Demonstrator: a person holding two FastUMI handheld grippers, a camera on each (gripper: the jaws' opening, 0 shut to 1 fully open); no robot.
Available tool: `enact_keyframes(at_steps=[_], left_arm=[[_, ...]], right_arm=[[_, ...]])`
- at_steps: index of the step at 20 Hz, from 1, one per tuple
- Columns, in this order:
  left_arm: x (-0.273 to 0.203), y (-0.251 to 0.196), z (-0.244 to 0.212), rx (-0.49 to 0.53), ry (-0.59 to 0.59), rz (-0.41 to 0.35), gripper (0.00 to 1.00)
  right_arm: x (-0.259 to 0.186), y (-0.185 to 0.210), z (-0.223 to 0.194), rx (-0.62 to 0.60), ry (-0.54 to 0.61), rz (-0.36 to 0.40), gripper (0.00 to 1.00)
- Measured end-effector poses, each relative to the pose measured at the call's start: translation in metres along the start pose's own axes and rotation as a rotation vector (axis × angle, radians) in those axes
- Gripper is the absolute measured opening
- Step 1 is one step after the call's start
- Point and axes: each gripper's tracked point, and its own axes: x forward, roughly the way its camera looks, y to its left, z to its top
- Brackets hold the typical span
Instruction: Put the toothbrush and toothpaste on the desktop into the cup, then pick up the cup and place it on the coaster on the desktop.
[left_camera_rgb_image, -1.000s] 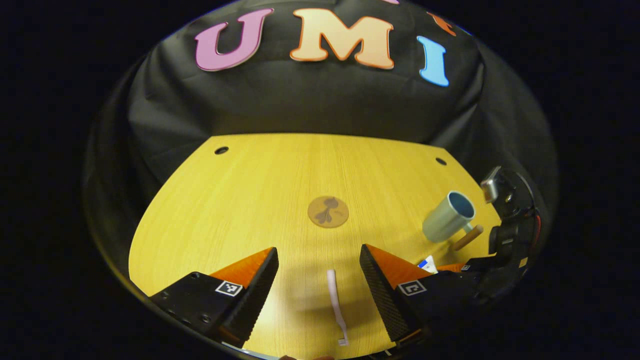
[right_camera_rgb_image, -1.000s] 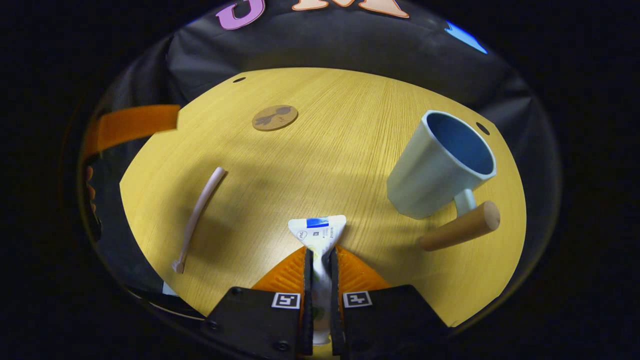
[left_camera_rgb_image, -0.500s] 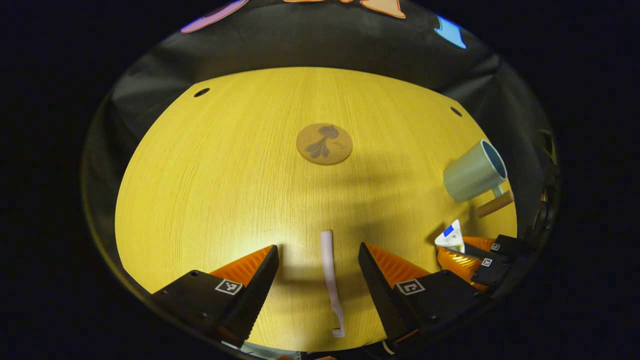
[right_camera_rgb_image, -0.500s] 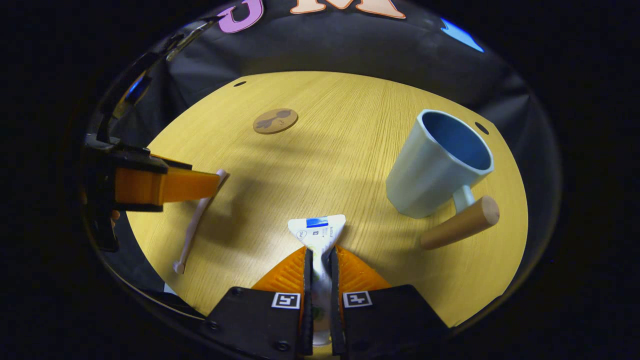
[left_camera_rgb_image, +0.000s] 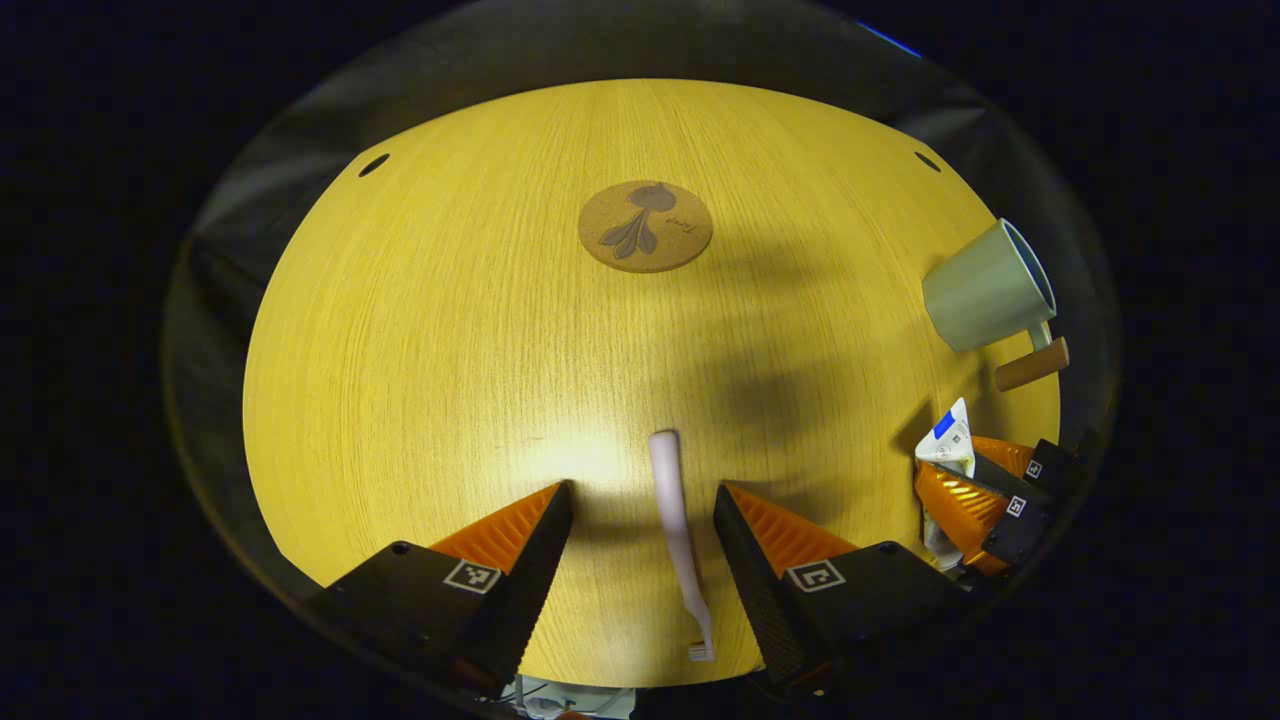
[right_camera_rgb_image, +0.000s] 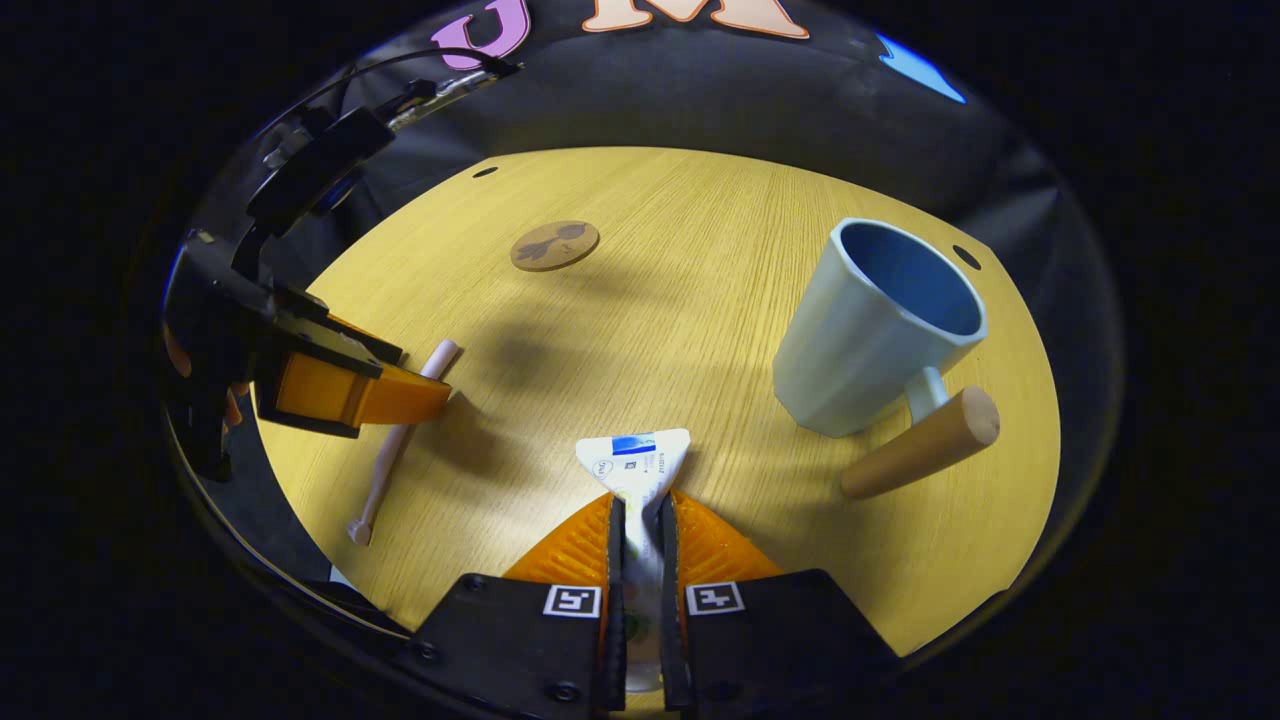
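- The square black-and-white markers on both grippers are showing coded patterns rather than words, and the small script on the round brown cork coaster (left_camera_rgb_image: 645, 226) with its dark leaf drawing is sitting too small to make out.
- The white toothpaste tube (right_camera_rgb_image: 638, 462) with a blue band is carrying fine print that is not resolving.
- The right gripper (right_camera_rgb_image: 640, 520) is pointing forward and down over the near edge of the yellow wood-grain desktop (right_camera_rgb_image: 690, 300), its fingers pressing together on the tube, whose flat crimped end is sticking out ahead of them.
- The left gripper (left_camera_rgb_image: 640, 500) is hanging low over the desktop with its fingers spread wide, the slim pale pink toothbrush (left_camera_rgb_image: 678, 530) lying between them, touching neither, bristle end toward the camera.
- The right gripper view is showing fingers of a hand at the left edge behind the left gripper.
- The pale blue-grey cup (right_camera_rgb_image: 870, 330) with a round wooden handle is standing upright on the desktop, right of the tube and well apart from the coaster; the right gripper view is looking into its blue inside, while the left gripper view is catching it from the side.
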Motion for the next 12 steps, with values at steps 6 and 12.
enact_keyframes(at_steps=[6, 12], left_arm=[[0.0, -0.011, -0.003, 0.017, 0.08, 0.003, 0.5], [0.0, -0.012, -0.005, 0.023, 0.056, -0.005, 0.05]], right_arm=[[0.0, -0.001, 0.0, -0.007, -0.002, 0.004, 0.17], [0.001, -0.001, 0.0, -0.011, 0.011, 0.001, 0.17]])
